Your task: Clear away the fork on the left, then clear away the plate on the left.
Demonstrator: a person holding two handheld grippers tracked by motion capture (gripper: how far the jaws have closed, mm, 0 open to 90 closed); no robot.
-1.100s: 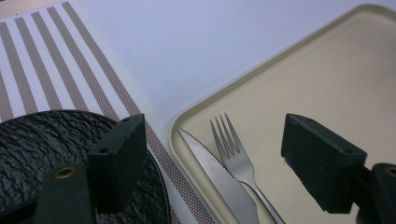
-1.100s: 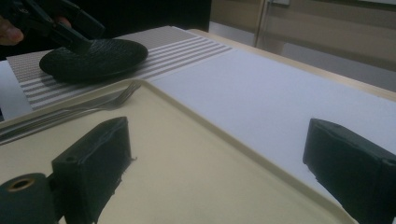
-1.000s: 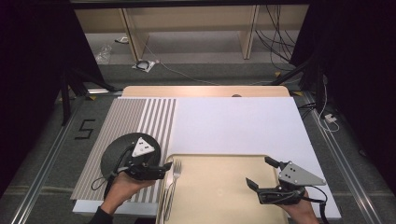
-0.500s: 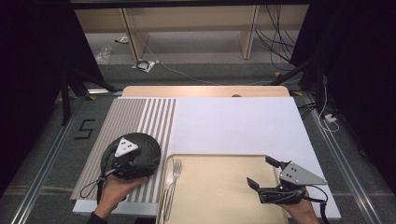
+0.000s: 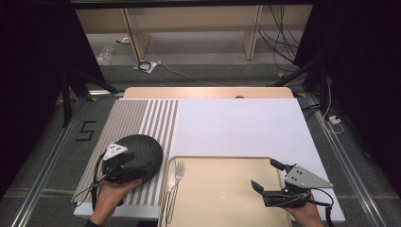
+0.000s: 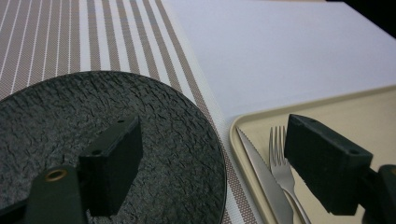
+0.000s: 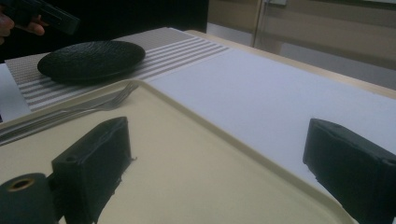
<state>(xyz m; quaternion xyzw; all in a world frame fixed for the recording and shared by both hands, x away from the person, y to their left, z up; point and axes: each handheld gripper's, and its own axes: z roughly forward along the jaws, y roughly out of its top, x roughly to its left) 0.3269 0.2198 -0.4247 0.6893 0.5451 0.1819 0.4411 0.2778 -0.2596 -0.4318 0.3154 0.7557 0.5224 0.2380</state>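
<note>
1. Two grippers sit nearest: the right gripper (image 5: 266, 176) hovers over the beige tray (image 5: 222, 189), fingers spread and holding nothing.
2. The left gripper (image 6: 210, 161) hangs over the black plate (image 5: 142, 153), fingers spread wide, apparently not touching it.
3. Fork (image 5: 176, 182) and knife (image 6: 261, 175) lie along the tray's left edge.
4. The plate rests on the striped mat (image 5: 142, 118), just beside the tray.
5. Farther back, the white table (image 5: 236, 127) stretches away.

The plate (image 5: 139, 156) is black with a rough, crinkled texture all over. It sits on a placemat (image 5: 137, 124) striped in white and brownish-beige, with a fine woven dot look up close. The tray (image 5: 227, 187) is plain cream, the fork (image 5: 177, 176) and knife (image 6: 261, 175) silver. The sheet (image 5: 241, 125) looks white, maybe faintly bluish. Both grippers' jaws are black.
</note>
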